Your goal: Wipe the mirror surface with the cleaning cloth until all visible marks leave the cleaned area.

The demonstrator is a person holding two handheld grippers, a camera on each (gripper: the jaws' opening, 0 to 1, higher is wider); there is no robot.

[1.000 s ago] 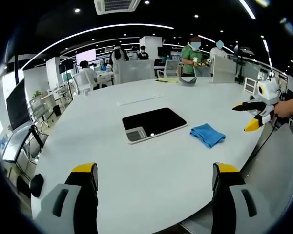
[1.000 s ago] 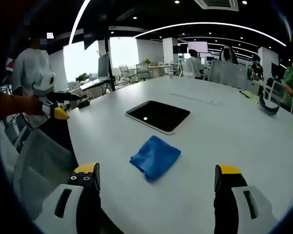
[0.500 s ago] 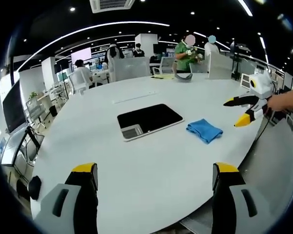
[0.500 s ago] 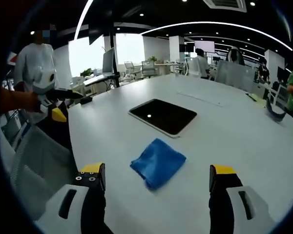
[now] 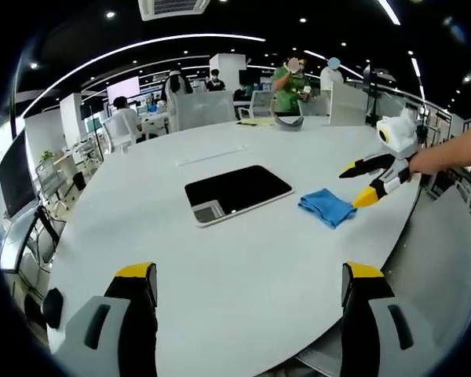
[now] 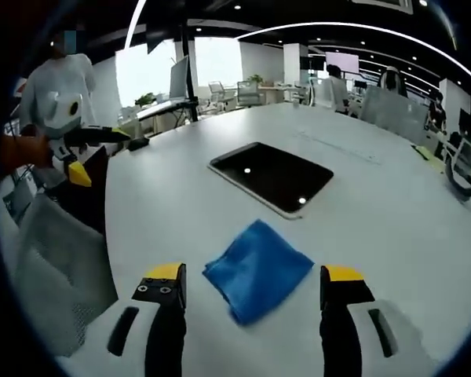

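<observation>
The mirror [image 5: 235, 192], a dark rectangle in a white frame, lies flat near the middle of the white table [image 5: 220, 267]. To its right lies the crumpled blue cleaning cloth [image 5: 327, 207]. My right gripper [image 5: 355, 185] reaches in from the right, open, its yellow tips just over the cloth's far edge. In the right gripper view the cloth [image 6: 257, 267] sits between my right gripper's [image 6: 253, 276] open jaws, with the mirror [image 6: 271, 175] beyond it. My left gripper [image 5: 250, 275] is open over the table's near edge and holds nothing. It also appears at the left [image 6: 100, 155].
A grey mesh chair [image 5: 443, 259] stands at the table's right edge. A thin white strip [image 5: 212, 155] and a dark headset-like item [image 5: 289, 123] lie on the far side. People sit and stand at desks behind. A person in white [image 6: 59, 94] holds the left gripper.
My right gripper has moved in toward the cloth and lower, so the cloth now lies between its jaws, which have narrowed a little. The left gripper's view has drifted slightly.
</observation>
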